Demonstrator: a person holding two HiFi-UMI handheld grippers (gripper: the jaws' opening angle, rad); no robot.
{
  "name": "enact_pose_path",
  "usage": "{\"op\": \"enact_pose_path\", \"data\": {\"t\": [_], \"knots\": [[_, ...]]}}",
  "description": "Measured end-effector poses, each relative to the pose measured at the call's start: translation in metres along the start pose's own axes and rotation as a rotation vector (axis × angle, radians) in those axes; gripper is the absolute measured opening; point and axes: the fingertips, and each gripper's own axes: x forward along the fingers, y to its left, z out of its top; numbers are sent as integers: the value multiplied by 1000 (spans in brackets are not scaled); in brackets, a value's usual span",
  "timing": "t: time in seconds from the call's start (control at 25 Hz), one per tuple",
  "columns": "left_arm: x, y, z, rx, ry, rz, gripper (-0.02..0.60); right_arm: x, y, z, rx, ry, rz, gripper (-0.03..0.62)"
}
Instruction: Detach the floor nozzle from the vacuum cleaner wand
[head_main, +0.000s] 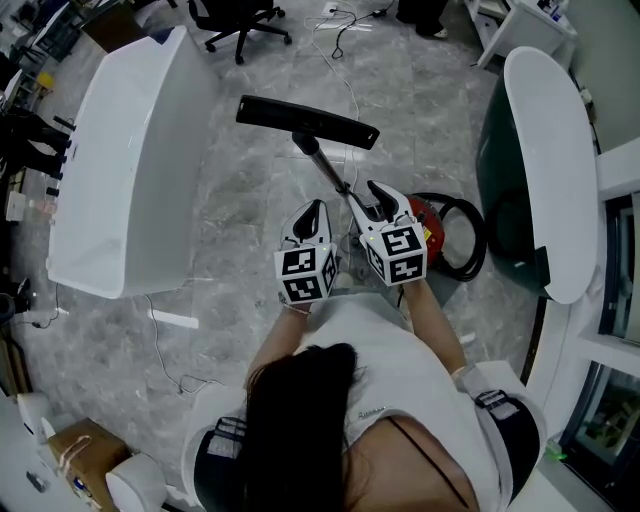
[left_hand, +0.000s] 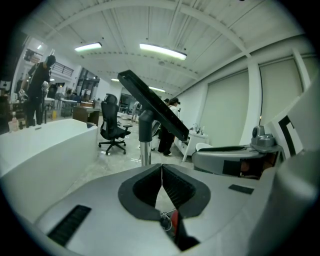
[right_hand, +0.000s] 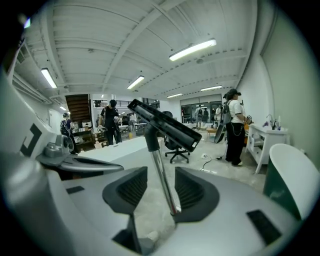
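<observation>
The black floor nozzle (head_main: 305, 121) lies on the floor ahead, joined to the metal wand (head_main: 330, 170), which slants back toward me. My right gripper (head_main: 385, 192) is open. In the right gripper view the wand (right_hand: 159, 165) runs up between the parted pads to the nozzle (right_hand: 165, 125), close to the right pad with a clear gap on the left. My left gripper (head_main: 313, 207) hovers just left of the wand, shut on nothing. In the left gripper view its pads meet (left_hand: 161, 170), with the wand (left_hand: 145, 145) and nozzle (left_hand: 152, 105) ahead.
The red vacuum body (head_main: 432, 225) with its black hose (head_main: 472, 240) sits to the right of my hands. A long white table (head_main: 130, 160) stands at the left, another white table (head_main: 550, 150) at the right. An office chair (head_main: 240, 20) and cables lie beyond.
</observation>
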Motion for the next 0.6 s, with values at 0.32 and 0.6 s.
{"op": "enact_pose_path", "data": {"t": [0.32,0.6], "knots": [[13,11,6,-15,3,8,6,7,-12,35,-72,-77,-39,191],[26,21,3,-15,26,8,6,19,-14,57,-178,-103,-55,222]]}}
